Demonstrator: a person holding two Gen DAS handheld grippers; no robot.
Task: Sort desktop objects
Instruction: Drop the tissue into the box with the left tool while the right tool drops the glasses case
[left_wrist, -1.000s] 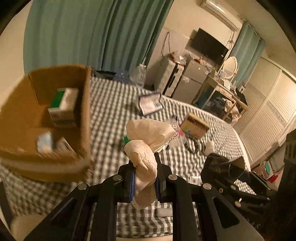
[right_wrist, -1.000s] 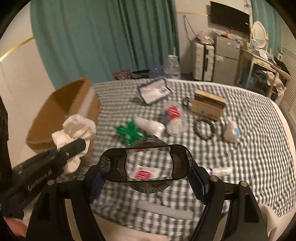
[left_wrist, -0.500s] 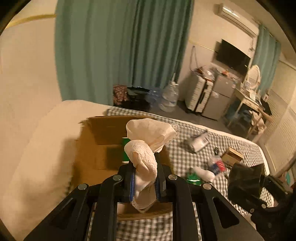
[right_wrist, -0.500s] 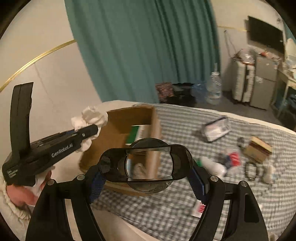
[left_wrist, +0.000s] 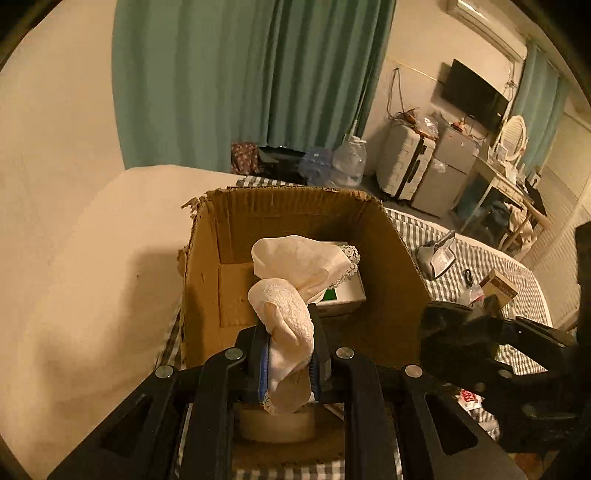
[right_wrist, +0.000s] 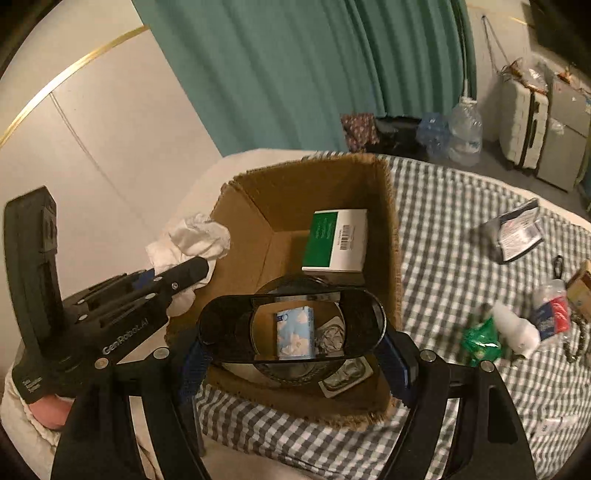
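Note:
My left gripper (left_wrist: 288, 326) is shut on a white lace-edged cloth (left_wrist: 295, 258), which sticks up between its fingers over the open cardboard box (left_wrist: 388, 266). In the right wrist view that gripper (right_wrist: 192, 269) and the cloth (right_wrist: 192, 236) sit at the box's left rim. My right gripper (right_wrist: 293, 332) grips a dark see-through cup (right_wrist: 221, 325), squeezed oval, above the box (right_wrist: 391, 229). Inside the box lie a green and white carton (right_wrist: 334, 240), a blue tissue pack (right_wrist: 295, 332) seen through the cup, and a blister pack (right_wrist: 343, 376).
The box stands on a checked tablecloth (right_wrist: 443, 221). To its right lie a green packet (right_wrist: 480, 339), a white bottle (right_wrist: 517, 328), a clear bag with red inside (right_wrist: 552, 314) and a grey pouch (right_wrist: 517, 232). A pale wall lies to the left.
Both grippers have swung left from over the scattered items to over the cardboard box, each keeping its load. The box now fills the middle of both views.

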